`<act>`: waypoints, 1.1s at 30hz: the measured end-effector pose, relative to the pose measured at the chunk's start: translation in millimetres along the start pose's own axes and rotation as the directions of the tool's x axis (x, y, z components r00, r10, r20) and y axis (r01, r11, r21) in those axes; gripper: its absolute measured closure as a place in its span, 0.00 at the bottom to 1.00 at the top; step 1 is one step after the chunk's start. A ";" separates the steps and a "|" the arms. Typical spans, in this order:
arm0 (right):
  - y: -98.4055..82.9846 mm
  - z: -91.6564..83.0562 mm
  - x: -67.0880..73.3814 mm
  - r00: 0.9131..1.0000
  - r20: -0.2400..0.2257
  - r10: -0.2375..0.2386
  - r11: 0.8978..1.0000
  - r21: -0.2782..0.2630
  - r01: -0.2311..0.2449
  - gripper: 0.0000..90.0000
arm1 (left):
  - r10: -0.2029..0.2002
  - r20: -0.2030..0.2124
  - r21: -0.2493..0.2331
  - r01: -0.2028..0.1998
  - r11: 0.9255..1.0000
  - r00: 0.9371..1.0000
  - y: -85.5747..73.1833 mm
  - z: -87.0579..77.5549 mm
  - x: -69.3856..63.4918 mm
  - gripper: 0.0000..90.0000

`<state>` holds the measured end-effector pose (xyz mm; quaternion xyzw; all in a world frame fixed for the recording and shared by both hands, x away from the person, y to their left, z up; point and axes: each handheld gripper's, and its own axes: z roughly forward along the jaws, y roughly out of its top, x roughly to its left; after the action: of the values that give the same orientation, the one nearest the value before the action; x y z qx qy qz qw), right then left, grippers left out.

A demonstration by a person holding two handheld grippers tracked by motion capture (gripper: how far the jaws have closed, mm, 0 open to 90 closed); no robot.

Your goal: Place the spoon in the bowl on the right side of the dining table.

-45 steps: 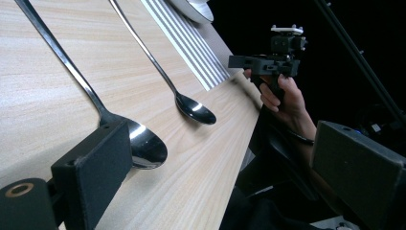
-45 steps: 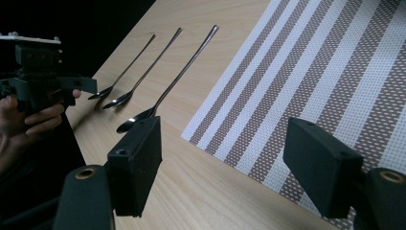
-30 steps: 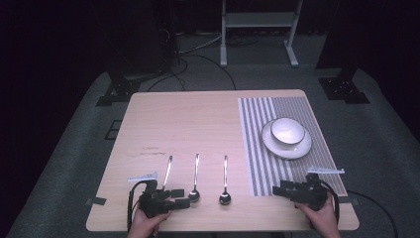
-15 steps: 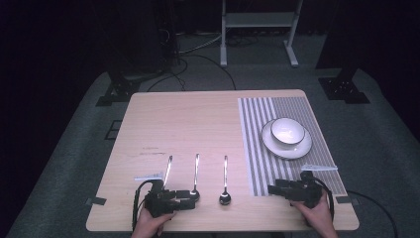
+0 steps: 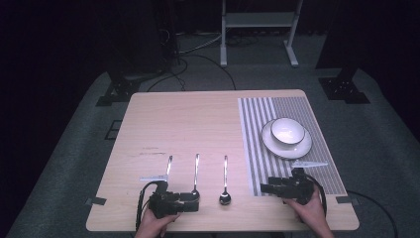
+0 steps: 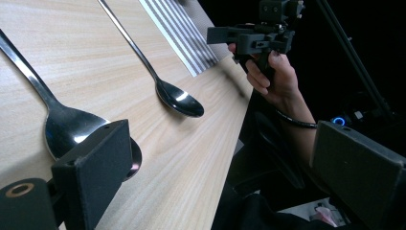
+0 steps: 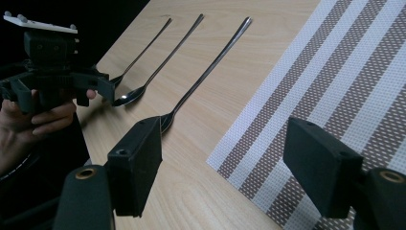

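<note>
Three metal spoons lie side by side on the wooden table: the left spoon, the middle spoon and the right spoon. My left gripper sits near the front edge, pointing right, open, just in front of the middle spoon's bowl. Its jaws stand wide apart with nothing between them. My right gripper hovers over the near corner of the striped placemat, pointing left. It is open and empty, and the right spoon lies beyond its left jaw.
A white bowl sits on a white plate on the placemat's far right part. The table's front edge runs close under both hands. Dark floor, stands and cables surround the table.
My left gripper has slid a little to the right toward the middle spoon's bowl. My right gripper has edged left over the placemat corner. The spoons have not moved.
</note>
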<state>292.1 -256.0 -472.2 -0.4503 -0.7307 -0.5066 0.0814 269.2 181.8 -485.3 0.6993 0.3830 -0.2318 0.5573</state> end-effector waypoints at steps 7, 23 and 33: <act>6.4 1.2 5.4 1.000 0.002 -0.016 1.000 0.008 0.016 0.31 | -0.023 -0.033 0.047 0.025 0.999 0.999 -2.1 4.9 4.6 0.07; 36.8 35.5 23.4 0.996 -0.036 -0.078 0.995 0.065 0.080 0.31 | -0.056 -0.046 0.051 0.058 0.997 0.997 -2.5 4.6 6.4 0.07; 53.8 58.6 33.8 0.993 -0.078 -0.090 0.991 0.093 0.097 0.31 | -0.060 -0.051 0.049 0.062 0.997 0.997 -3.0 3.2 7.3 0.07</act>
<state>332.1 -184.4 -444.6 -0.3923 -0.7712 -0.4900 0.1062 271.6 181.0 -493.4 0.7068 0.4120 -0.2409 0.5222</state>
